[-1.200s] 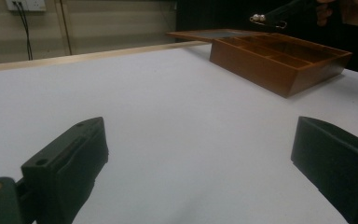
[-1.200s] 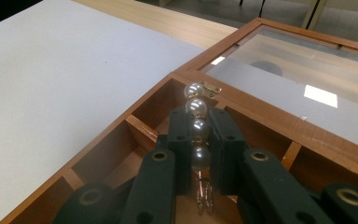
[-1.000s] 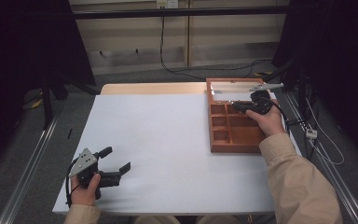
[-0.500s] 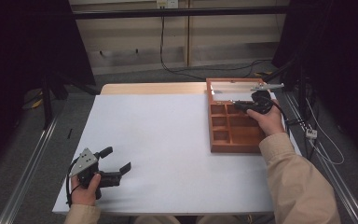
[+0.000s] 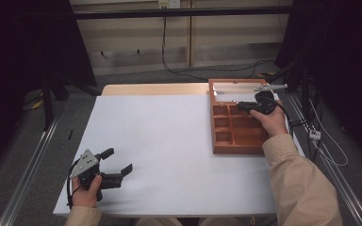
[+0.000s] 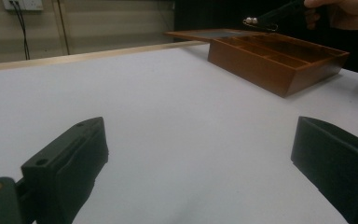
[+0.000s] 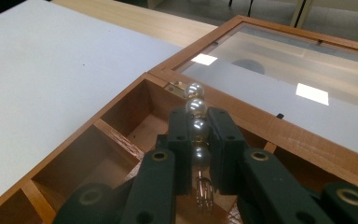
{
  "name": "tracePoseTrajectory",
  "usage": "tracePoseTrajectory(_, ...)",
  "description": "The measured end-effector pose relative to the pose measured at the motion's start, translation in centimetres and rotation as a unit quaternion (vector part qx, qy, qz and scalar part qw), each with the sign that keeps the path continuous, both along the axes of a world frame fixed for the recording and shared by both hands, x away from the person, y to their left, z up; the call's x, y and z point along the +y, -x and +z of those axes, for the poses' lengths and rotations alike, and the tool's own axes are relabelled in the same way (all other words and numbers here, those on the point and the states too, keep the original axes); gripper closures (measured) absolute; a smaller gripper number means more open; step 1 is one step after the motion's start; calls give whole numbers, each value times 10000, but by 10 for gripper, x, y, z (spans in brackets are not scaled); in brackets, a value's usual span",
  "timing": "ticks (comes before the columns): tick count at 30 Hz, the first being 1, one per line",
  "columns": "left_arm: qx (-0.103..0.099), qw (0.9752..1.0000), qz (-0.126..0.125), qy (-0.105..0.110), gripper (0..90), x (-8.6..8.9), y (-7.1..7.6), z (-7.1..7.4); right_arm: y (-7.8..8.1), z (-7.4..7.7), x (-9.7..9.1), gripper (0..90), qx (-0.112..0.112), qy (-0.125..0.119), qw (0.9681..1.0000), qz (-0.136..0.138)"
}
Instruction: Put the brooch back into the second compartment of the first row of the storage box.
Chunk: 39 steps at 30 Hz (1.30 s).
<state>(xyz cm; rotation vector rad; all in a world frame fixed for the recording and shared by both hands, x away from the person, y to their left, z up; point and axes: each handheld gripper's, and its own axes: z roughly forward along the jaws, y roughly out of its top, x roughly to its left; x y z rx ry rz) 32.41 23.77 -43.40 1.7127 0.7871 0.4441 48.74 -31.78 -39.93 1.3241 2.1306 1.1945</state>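
A wooden box (image 5: pixel 235 149) with several compartments lies at the table's right side, its glass lid (image 5: pixel 235 87) folded open behind it. My right gripper (image 5: pixel 241 105) hovers over the box's far-left compartments. In the right gripper view it (image 7: pixel 196 128) is shut on a short pearl-beaded clip (image 7: pixel 195 106), whose beads stick out past the jaw tips above a compartment (image 7: pixel 142 122). My left gripper (image 5: pixel 119 161) rests low at the table's front left, open, with nothing between its fingers (image 6: pixel 70 156). From there the box (image 6: pixel 270 63) and the held clip (image 6: pixel 252 21) show far off.
The white tabletop (image 5: pixel 165 136) stretches wide between the two grippers. A bare wooden strip (image 5: pixel 155 89) runs along the far edge. Cables (image 5: pixel 320 136) trail off the table's right side, and metal rails (image 5: pixel 26 174) flank the table.
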Motion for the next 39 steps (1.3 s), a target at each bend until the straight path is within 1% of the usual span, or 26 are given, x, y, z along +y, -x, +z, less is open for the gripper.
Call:
tracePoseTrajectory(3,1,10000,-5,-9,35,0,0,0,-1,3,0,805,-37,4,10000,-2)
tracePoseTrajectory(5,2,10000,1,-4,35,0,0,0,-2,4,0,805,-25,57,10000,-6)
tracePoseTrajectory(9,-3,10000,2,-6,35,0,0,0,-4,4,-2,805,-35,37,10000,-51)
tracePoseTrajectory(17,-9,10000,-1,-4,35,1,0,0,-6,0,-4,805,0,83,9999,-91)
tracePoseTrajectory(20,0,10000,9,34,35,0,0,0,-7,-2,-2,805,10,88,9999,-66)
tracePoseTrajectory(39,3,10000,12,44,35,1,0,0,-12,-13,5,804,82,211,9997,39)
